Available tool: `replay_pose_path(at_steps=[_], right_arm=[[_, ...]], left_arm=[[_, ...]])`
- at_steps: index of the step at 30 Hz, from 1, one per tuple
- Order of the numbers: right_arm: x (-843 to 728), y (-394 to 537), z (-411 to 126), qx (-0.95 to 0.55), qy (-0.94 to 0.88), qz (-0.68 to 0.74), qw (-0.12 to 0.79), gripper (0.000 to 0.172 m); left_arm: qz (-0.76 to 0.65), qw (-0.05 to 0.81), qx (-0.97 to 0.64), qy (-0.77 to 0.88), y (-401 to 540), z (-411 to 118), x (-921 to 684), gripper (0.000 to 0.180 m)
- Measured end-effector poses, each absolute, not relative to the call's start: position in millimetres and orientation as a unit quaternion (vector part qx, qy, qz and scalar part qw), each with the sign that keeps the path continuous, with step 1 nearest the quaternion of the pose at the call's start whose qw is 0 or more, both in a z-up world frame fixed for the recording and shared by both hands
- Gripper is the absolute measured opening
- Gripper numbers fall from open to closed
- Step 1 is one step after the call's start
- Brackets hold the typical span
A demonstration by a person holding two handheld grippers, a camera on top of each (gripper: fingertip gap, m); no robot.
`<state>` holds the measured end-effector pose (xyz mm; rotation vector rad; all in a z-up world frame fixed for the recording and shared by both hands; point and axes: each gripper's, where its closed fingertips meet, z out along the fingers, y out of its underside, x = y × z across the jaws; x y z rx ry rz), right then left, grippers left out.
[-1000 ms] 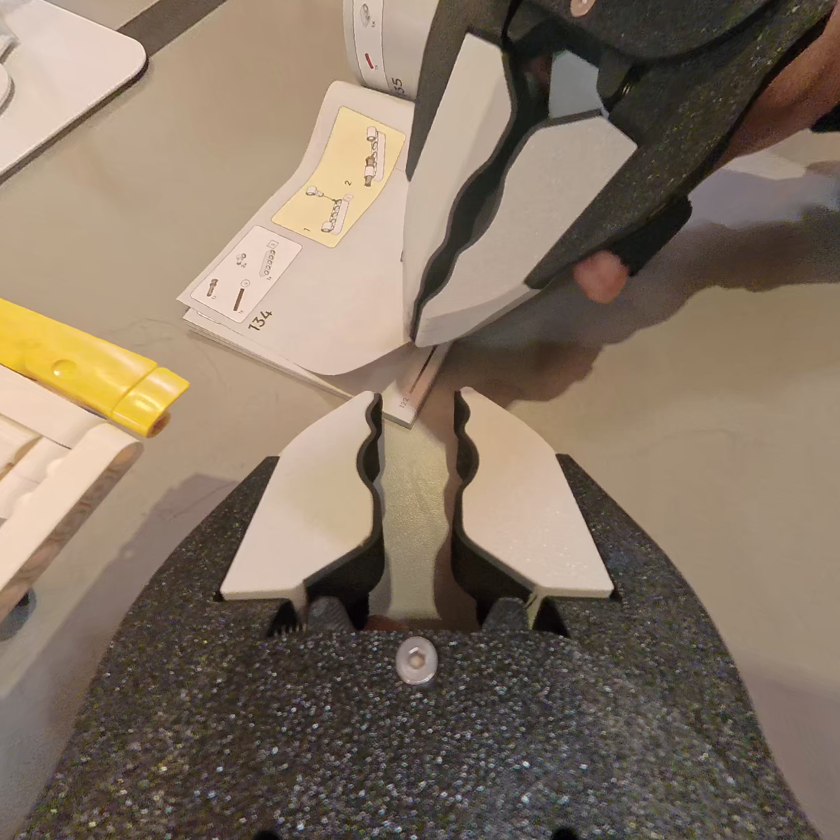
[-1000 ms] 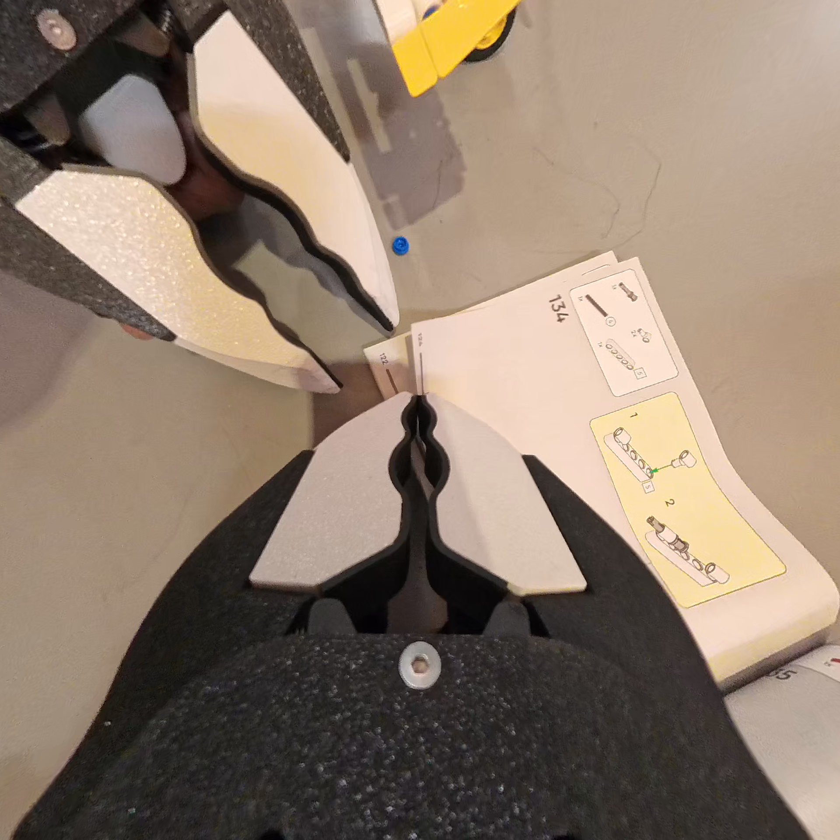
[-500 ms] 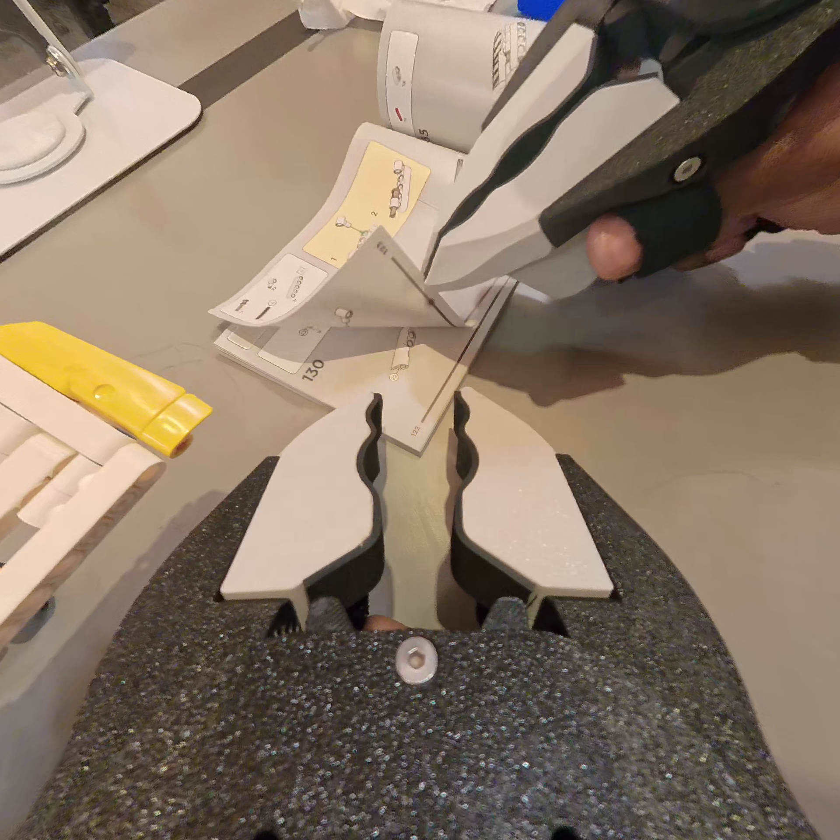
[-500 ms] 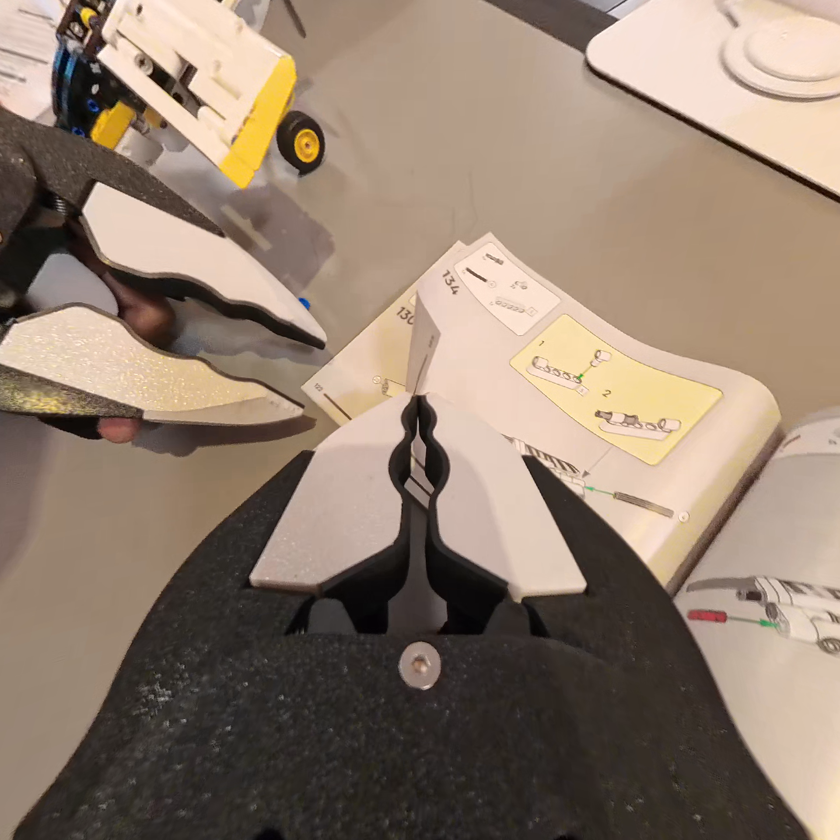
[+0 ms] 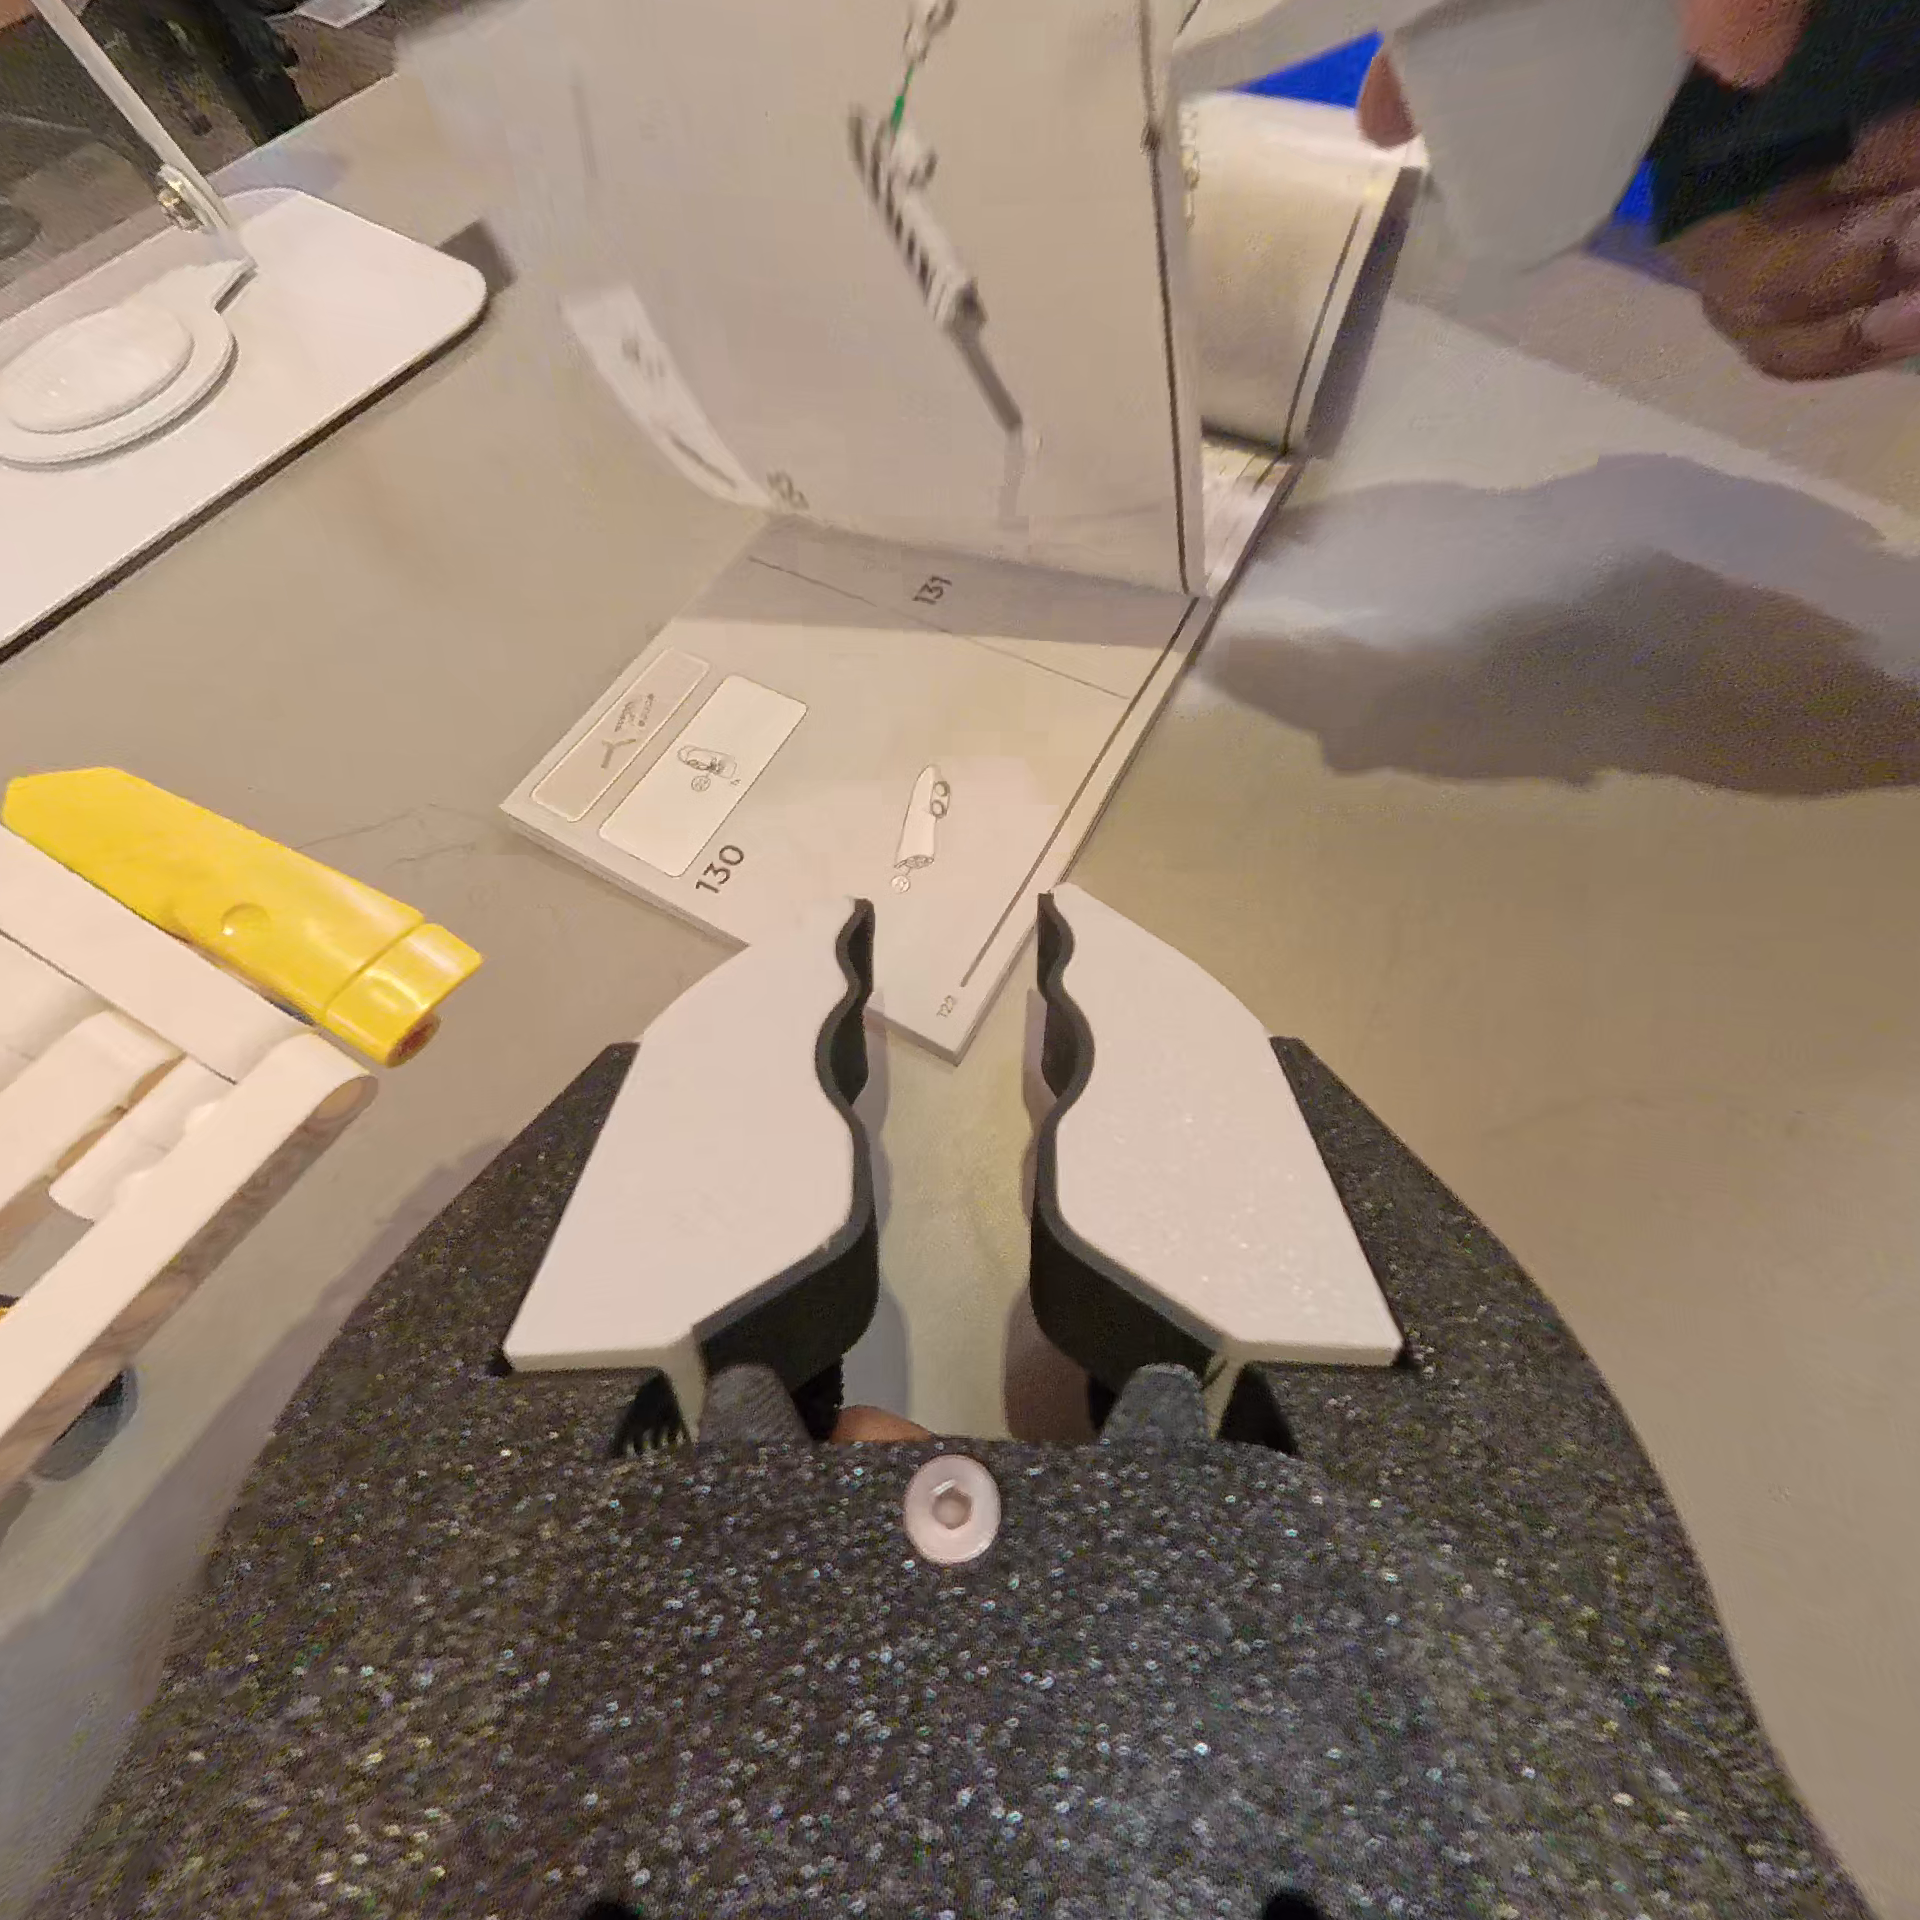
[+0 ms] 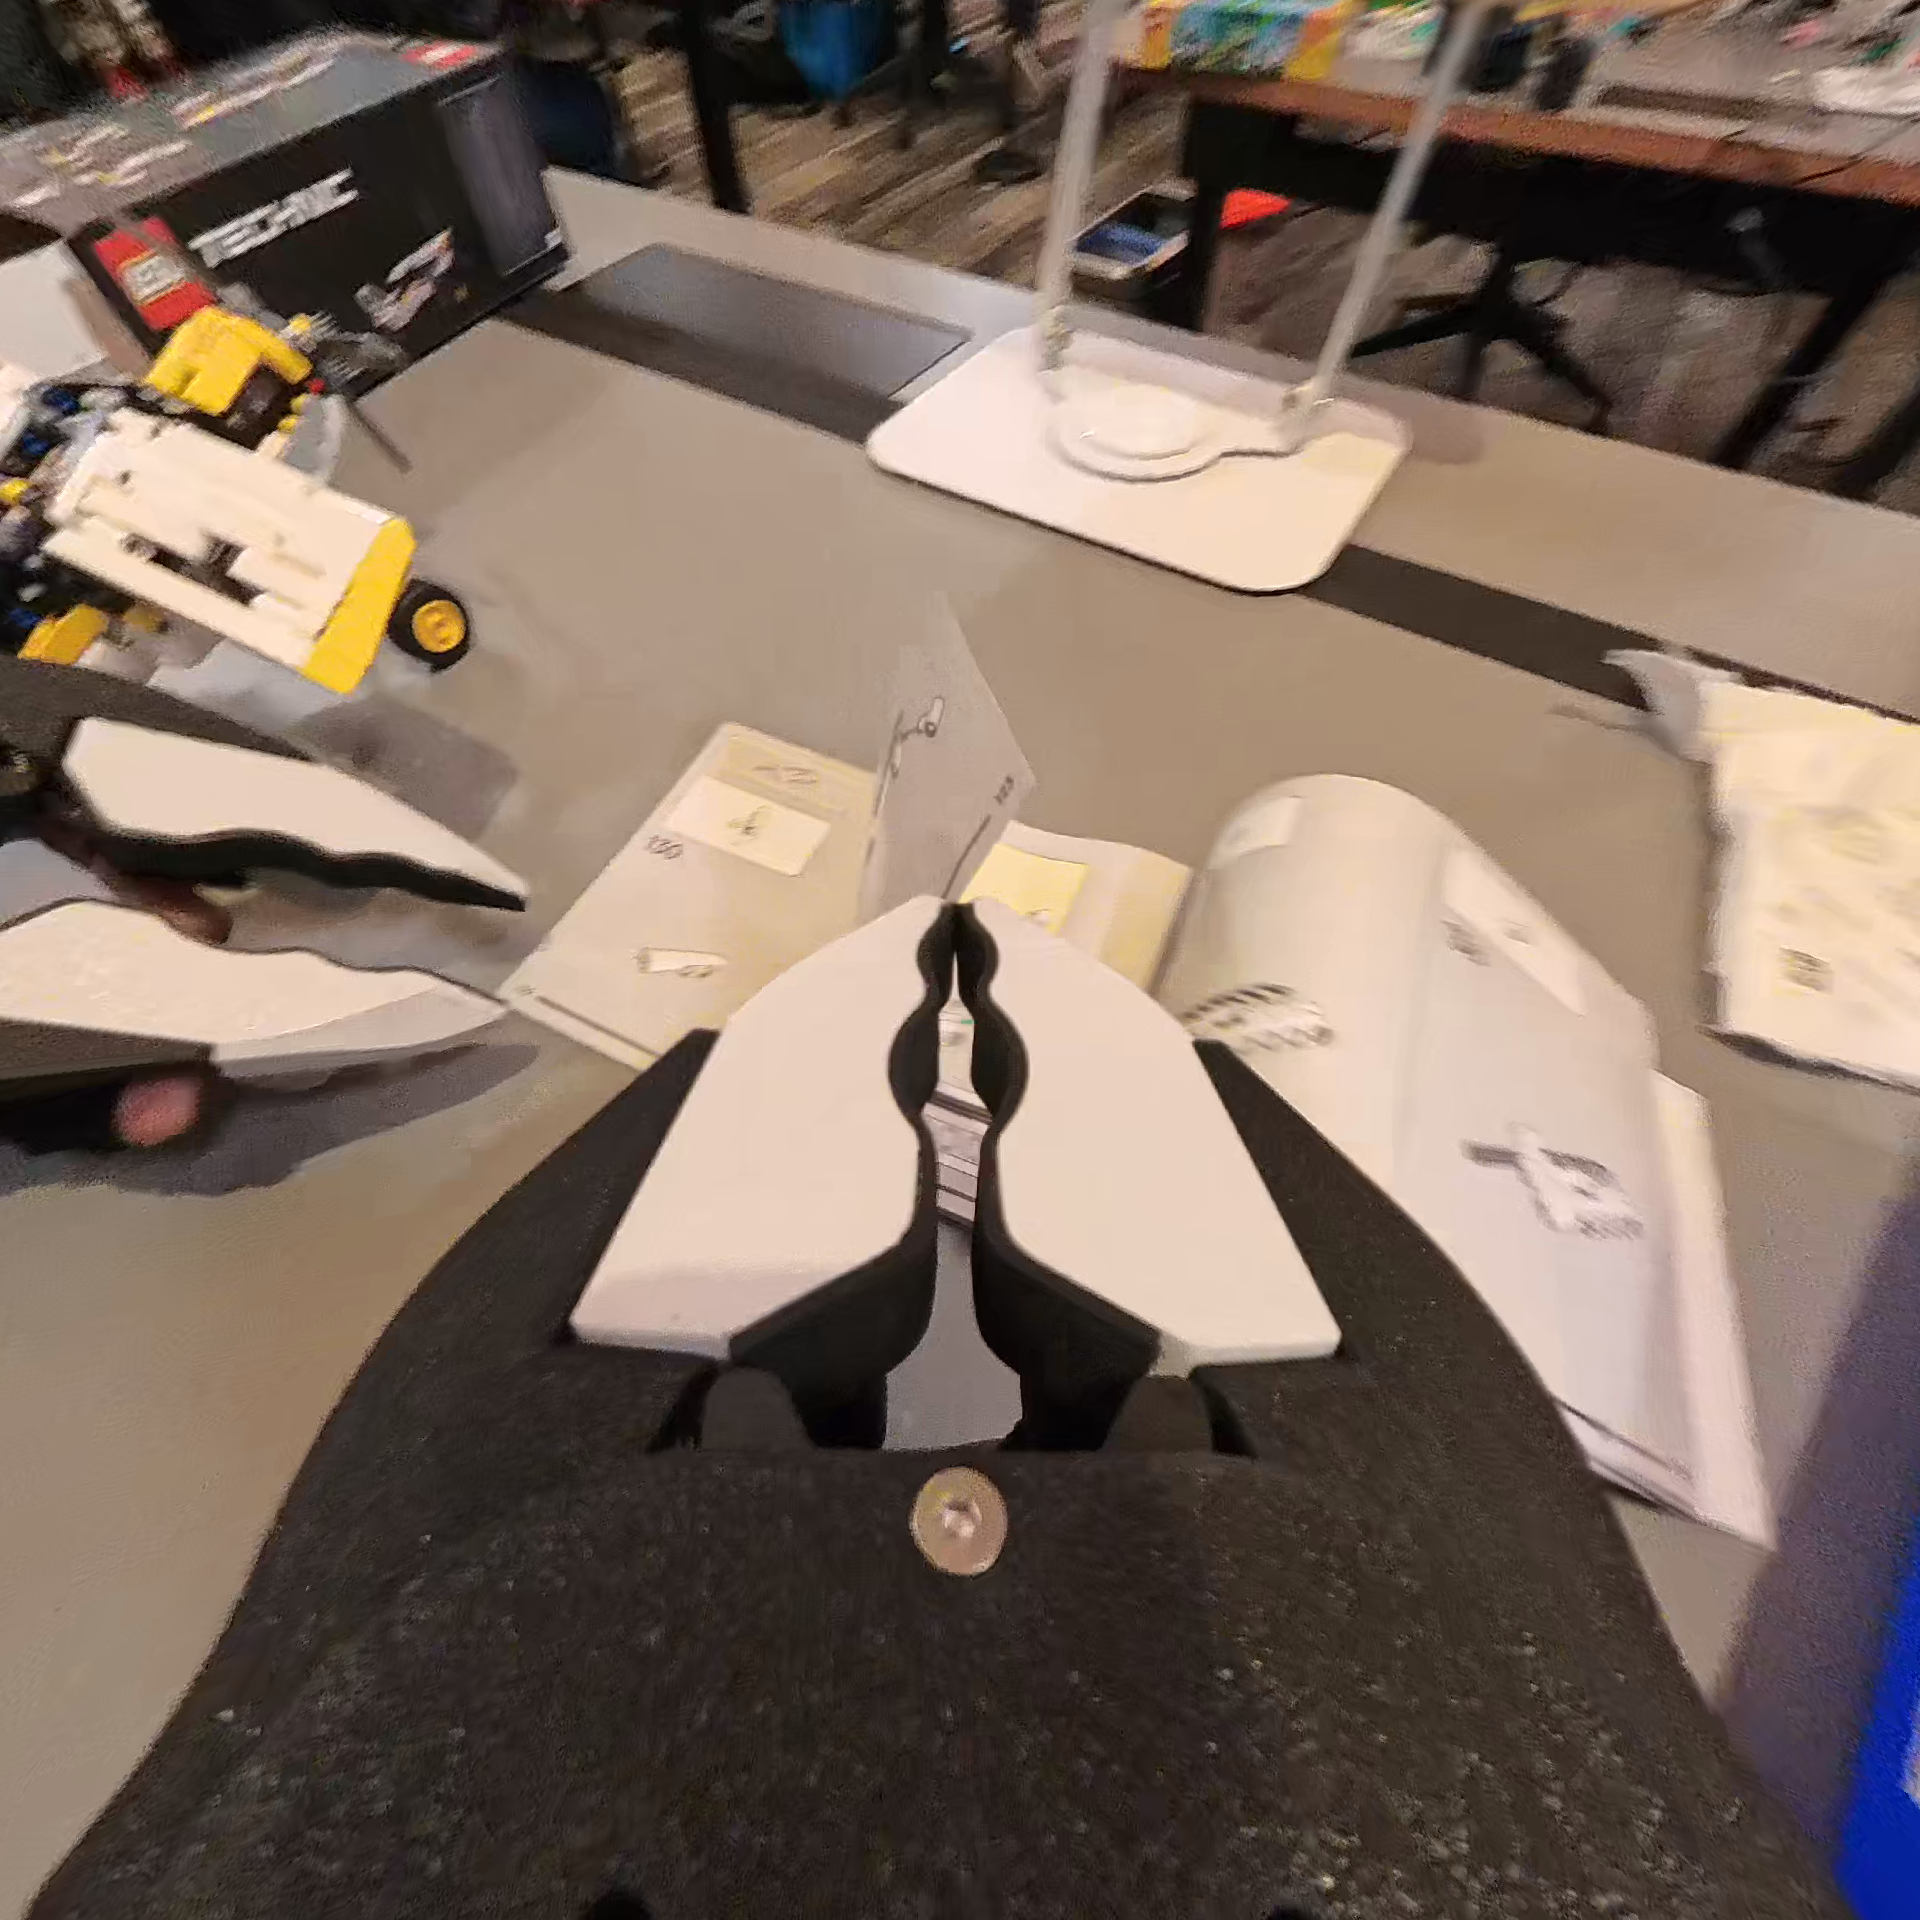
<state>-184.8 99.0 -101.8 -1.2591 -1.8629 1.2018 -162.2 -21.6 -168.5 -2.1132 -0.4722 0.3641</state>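
Writing is not copied here, only where it sits. Left wrist view: the flat booklet (image 5: 831, 790) page at 12 o'clock bears printed page numbers, one by its near-left corner, one near the fold, and a tiny one at the near corner. Right wrist view: the lifted page (image 6: 940, 769) has a small number at its right edge. The dark box (image 6: 312, 208) at 10 o'clock carries a red logo and pale lettering. Print on the sheets (image 6: 1829, 883) at 3 o'clock is too blurred to read.
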Motion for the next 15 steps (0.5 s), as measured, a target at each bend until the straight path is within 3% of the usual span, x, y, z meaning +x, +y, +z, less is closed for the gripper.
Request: replay_pose_path(at_steps=[15], right_arm=[[-146,211,-91,-0.537,-0.641,0.269,0.477,0.001]], left_arm=[[0.080,0.474,-0.867,-0.131,76,-154,-148,0.031]])
